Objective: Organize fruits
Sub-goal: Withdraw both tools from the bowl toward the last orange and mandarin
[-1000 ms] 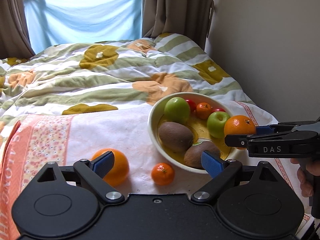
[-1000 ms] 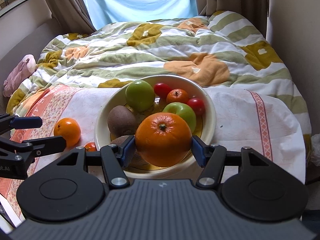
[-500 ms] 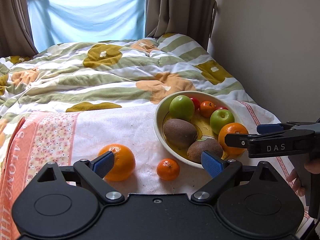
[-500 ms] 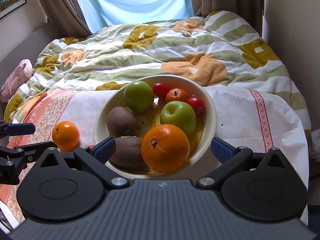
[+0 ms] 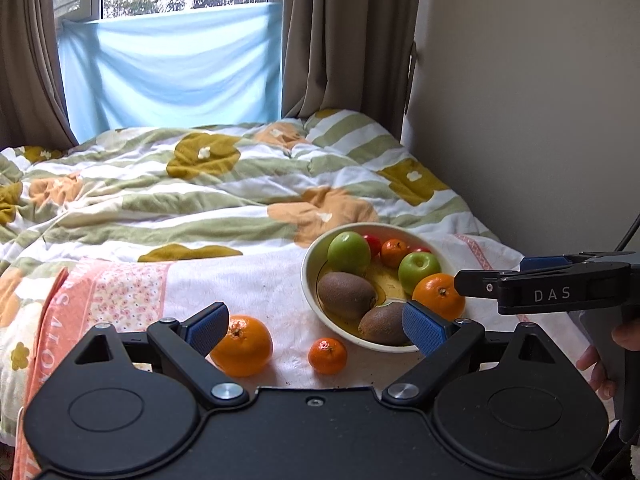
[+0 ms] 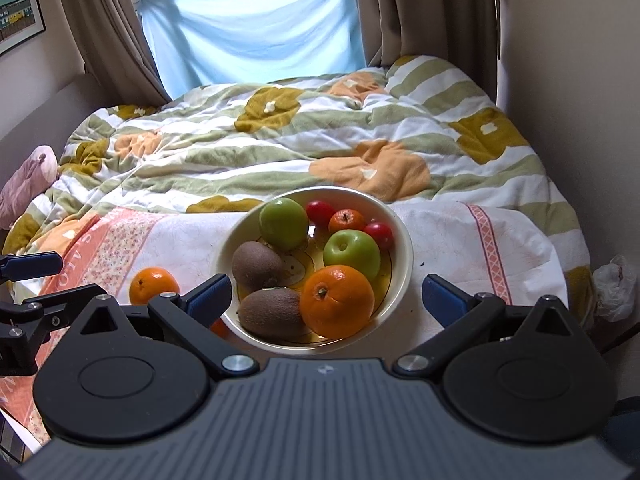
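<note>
Eight fruits in bowl (image 6: 404, 240) ahead of wide-open, empty right gripper (image 6: 326, 294), two oranges (image 5: 242, 346) left on cloth before open, empty left gripper (image 5: 316, 326).

Black left tongs (image 5: 316, 330) with blue ribbed pads (image 5: 423, 327) and silver screws; right tongs (image 6: 327, 298) match, ridged grey body, "DAS" in white lettering on the side.

The round cream bowl (image 6: 404, 240) looks glazed and glossy. Two brown oval kiwis (image 6: 256, 266) are matt and fuzzy; the green apples (image 6: 351, 253) shine smooth. The large orange (image 6: 337, 301) has dimpled peel. The floral quilt (image 6: 280, 140) is soft cloth.
</note>
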`<state>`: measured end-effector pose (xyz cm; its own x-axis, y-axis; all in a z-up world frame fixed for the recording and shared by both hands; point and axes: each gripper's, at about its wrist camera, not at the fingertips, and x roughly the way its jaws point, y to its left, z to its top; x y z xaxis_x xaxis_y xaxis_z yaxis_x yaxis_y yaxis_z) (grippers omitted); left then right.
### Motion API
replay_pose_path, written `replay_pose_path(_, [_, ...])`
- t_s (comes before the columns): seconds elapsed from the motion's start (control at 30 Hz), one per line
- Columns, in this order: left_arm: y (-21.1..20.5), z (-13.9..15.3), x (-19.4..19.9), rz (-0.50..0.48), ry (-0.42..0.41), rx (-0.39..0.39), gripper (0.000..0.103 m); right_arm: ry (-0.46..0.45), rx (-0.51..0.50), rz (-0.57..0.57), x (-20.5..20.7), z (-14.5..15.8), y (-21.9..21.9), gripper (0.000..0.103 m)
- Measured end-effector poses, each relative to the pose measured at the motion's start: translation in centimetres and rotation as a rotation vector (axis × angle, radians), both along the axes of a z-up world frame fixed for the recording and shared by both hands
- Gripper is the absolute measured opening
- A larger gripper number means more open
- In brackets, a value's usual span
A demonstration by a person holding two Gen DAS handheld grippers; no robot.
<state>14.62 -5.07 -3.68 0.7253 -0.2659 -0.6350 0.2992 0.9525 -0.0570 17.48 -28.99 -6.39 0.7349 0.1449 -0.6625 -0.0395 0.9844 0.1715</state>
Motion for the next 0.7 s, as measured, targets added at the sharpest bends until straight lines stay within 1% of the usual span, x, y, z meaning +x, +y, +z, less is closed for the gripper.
replay_pose_path(0.27, [2.8,3.7,-3.0,-0.007,-0.079,-0.036,0.096,-0.040,0.000,-0.033,-3.1,3.5,2.1,0.103])
replay_pose_path(0.4, [4.5,5.2,-4.3,-0.001,-0.135,-0.010,0.096,-0.060,-0.014,-0.046,-4.8,5.2,3.8,0.103])
replay_pose_path(0.57, [6.9,5.8,-4.8,-0.001,-0.157,0.003,0.097,-0.071,-0.034,-0.052,-6.5,6.6,6.3,0.103])
replay_pose_path(0.7, [8.5,5.7,-4.5,-0.019,-0.163,0.024,0.098,-0.063,-0.050,-0.067,-7.1,6.7,8.5,0.103])
